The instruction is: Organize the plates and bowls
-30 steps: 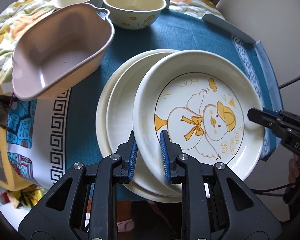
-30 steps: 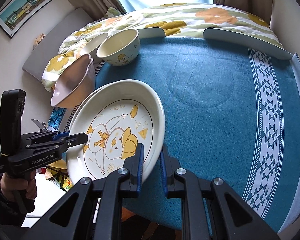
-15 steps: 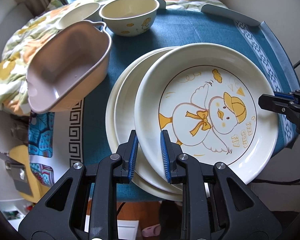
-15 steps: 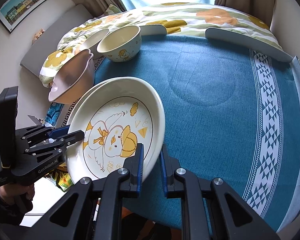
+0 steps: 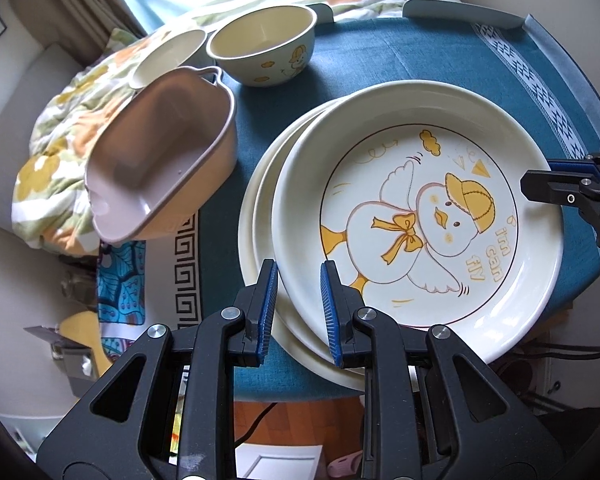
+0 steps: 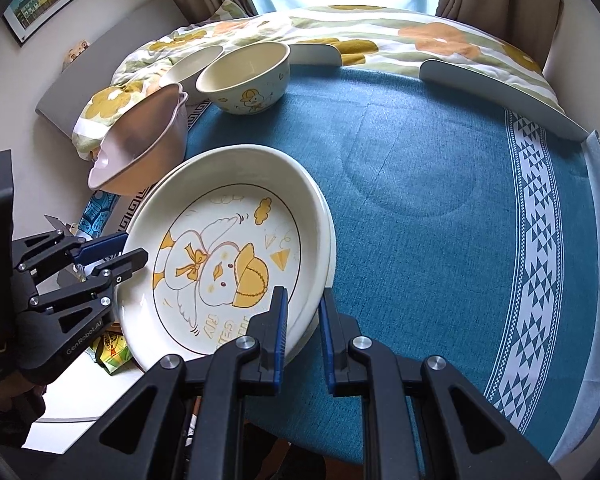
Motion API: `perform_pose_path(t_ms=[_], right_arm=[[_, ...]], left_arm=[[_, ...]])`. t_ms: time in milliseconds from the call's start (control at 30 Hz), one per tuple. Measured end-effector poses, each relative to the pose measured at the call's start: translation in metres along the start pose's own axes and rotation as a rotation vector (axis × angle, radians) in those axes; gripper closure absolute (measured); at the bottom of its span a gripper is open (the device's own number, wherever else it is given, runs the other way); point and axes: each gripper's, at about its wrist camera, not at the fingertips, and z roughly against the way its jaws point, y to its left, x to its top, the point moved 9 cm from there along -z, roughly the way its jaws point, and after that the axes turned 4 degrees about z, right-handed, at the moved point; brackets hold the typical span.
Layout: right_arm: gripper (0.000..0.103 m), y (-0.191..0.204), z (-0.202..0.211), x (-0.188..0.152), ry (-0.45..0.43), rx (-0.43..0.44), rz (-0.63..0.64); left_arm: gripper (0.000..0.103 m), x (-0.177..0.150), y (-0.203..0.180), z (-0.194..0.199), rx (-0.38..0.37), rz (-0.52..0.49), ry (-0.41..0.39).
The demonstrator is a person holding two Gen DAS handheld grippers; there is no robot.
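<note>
A cream plate with a yellow duck drawing [image 5: 420,220] is held by both grippers at opposite rims. My left gripper [image 5: 298,276] is shut on its near-left rim. My right gripper [image 6: 303,312] is shut on the opposite rim and shows as a black tip [image 5: 536,178] at the right of the left wrist view. From the right wrist view, the left gripper [image 6: 134,250] clamps the plate [image 6: 228,256] from the left. Two plain cream plates [image 5: 260,216] lie stacked beneath it, and the duck plate sits shifted right of them. I cannot tell whether it rests on them.
A pink-brown dish with handles [image 5: 160,160] stands left of the plates, tilted over the table edge. Behind it are a duck-print bowl [image 5: 264,48] and a plain cream bowl [image 5: 168,56]. The blue tablecloth [image 6: 440,200] stretches right. A floral quilt [image 6: 360,36] lies beyond.
The left gripper has rolled and shifted a little with the plate's rim still in it, so the scene swings in its view. The right gripper stays in place, still shut on the plate.
</note>
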Motion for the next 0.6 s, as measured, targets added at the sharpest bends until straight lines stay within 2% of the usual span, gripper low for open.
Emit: perform_pose_path(t_ms=[200,600], right_arm=[[0.089,0.0018,-0.0046,-0.0017,0.006,-0.007,0.004],[0.089,0.0023,-0.0058,0.0004,0.002,-0.017,0.021]], left_arm=[[0.084,-0.0010,0.0032,0.0026,0.041,-0.008,-0.007],[0.084,-0.0010,0.0040,0.0017,0.038,-0.002,0.000]])
